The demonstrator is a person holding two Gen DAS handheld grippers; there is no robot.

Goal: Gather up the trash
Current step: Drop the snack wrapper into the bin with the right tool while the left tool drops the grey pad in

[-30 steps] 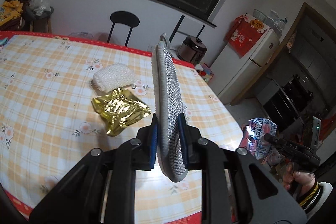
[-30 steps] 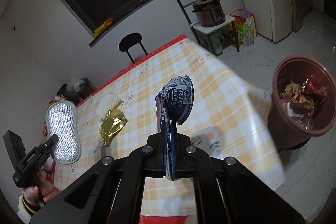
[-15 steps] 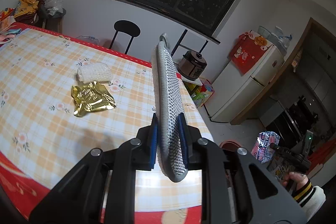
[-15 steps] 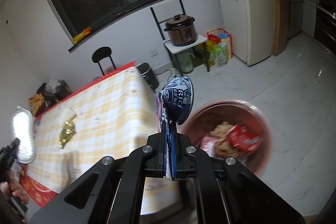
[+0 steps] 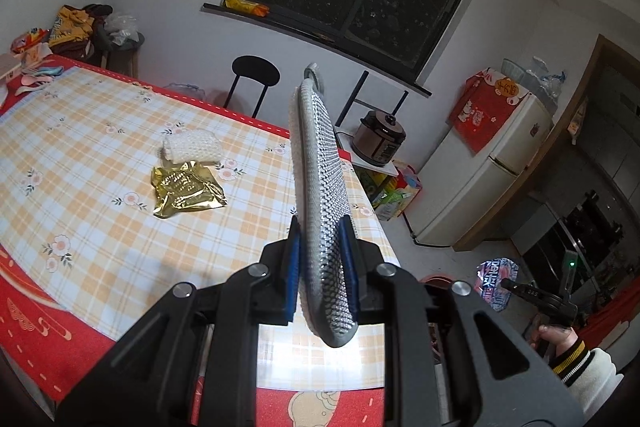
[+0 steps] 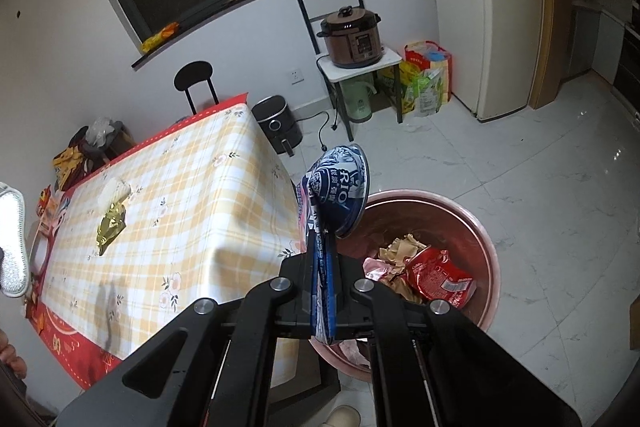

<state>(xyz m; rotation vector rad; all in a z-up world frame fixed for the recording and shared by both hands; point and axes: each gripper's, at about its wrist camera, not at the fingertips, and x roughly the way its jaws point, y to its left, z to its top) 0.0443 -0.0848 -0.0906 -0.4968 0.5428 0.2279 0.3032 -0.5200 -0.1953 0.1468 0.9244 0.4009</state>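
My right gripper (image 6: 322, 263) is shut on a crushed blue drink can (image 6: 340, 187), which hangs over the near rim of a reddish-brown trash bin (image 6: 490, 251) on the floor. Red and tan wrappers (image 6: 434, 273) lie inside the bin. My left gripper (image 5: 322, 251) is shut on a silver mesh scouring pad (image 5: 320, 167), held edge-up above the table's near corner. A crumpled gold wrapper (image 5: 186, 193) and a white foam net (image 5: 194, 147) lie on the checked tablecloth (image 5: 80, 195). The same can (image 5: 498, 285) shows at the lower right of the left wrist view.
The table's corner (image 6: 280, 227) stands right beside the bin. Against the far wall are a black chair (image 6: 194, 83), an air fryer (image 6: 276, 125), a rice cooker (image 6: 352, 37) on a small stand, shopping bags (image 6: 426, 79) and a fridge (image 6: 508, 39). Pale tiled floor (image 6: 540, 195) spreads to the right.
The right gripper has swung with the can from over the table to above the bin. The left gripper has drawn back and up from the table, the pad still in it.
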